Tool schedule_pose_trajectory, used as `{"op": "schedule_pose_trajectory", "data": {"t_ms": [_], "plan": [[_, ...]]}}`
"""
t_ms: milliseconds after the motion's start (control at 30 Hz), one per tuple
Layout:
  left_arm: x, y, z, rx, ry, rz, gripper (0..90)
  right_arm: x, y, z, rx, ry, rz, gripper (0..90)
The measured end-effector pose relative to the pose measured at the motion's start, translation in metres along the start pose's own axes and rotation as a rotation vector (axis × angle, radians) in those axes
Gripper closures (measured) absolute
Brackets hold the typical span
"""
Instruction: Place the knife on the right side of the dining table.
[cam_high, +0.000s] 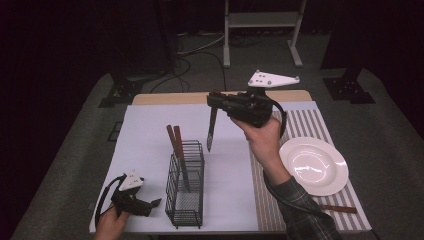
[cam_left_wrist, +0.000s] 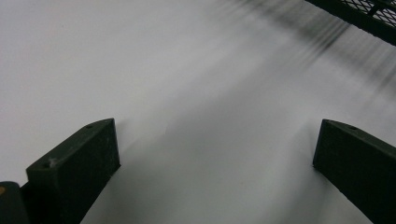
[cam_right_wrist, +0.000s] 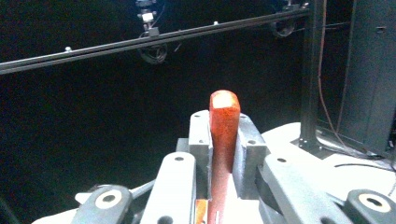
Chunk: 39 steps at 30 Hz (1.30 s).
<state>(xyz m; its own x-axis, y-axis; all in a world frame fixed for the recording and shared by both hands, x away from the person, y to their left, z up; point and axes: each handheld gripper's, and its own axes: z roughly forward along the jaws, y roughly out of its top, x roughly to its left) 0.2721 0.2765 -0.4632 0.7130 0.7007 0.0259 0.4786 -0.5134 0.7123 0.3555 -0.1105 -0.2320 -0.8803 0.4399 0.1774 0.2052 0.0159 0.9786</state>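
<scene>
Looking down, high view: a table under a white sheet (cam_high: 150, 145), with a striped mat (cam_high: 305, 125) along its right side.
Right gripper, high view: the right gripper (cam_high: 216, 101) is raised above the far middle of the table in the person's right hand (cam_high: 262, 135), its jaws pointing left and pinching the top of a knife (cam_high: 212, 129).
Knife, high view: it hangs nearly upright from the jaws, tip down, in the air just right of and beyond the wire caddy (cam_high: 186, 185), clear of the sheet.
Caddy, high view: a black wire basket stands on the sheet near the front middle; two wooden-handled utensils (cam_high: 176, 140) lean in its far compartment, handles up.
Left gripper, high view: the left gripper (cam_high: 156, 202) rests low at the front left corner in the left hand (cam_high: 111, 226), its tips just left of the caddy's base.
Plate, high view: a white plate (cam_high: 314, 165) lies on the striped mat, right of the raised forearm.
Spare utensil, high view: another wooden-handled piece (cam_high: 339, 208) lies flat on the mat in front of the plate.
Left gripper view: the two black jaws stand spread wide over bare white sheet, nothing between them; a corner of the caddy's mesh (cam_left_wrist: 369, 18) shows at the upper right.
Right gripper view: the jaws are pressed onto the knife's reddish wooden handle (cam_right_wrist: 224, 121), whose rounded end sticks up past them against a dark background.
</scene>
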Motion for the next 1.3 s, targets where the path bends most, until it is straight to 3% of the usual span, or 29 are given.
{"op": "schedule_pose_trajectory", "data": {"t_ms": [433,900,1300], "plan": [[0.000,0.000,0.000,0.000,0.000,0.000,0.0,-0.018,-0.003,-0.026,-0.001,-0.086,0.000,79.6],[0.000,0.000,0.000,-0.001,-0.001,-0.001,0.0,-0.046,-0.019,-0.051,-0.011,-0.182,0.041,79.6],[0.000,0.000,0.000,-0.001,0.000,0.000,0.0,-0.077,-0.036,-0.072,-0.016,-0.293,0.071,79.6]]}}
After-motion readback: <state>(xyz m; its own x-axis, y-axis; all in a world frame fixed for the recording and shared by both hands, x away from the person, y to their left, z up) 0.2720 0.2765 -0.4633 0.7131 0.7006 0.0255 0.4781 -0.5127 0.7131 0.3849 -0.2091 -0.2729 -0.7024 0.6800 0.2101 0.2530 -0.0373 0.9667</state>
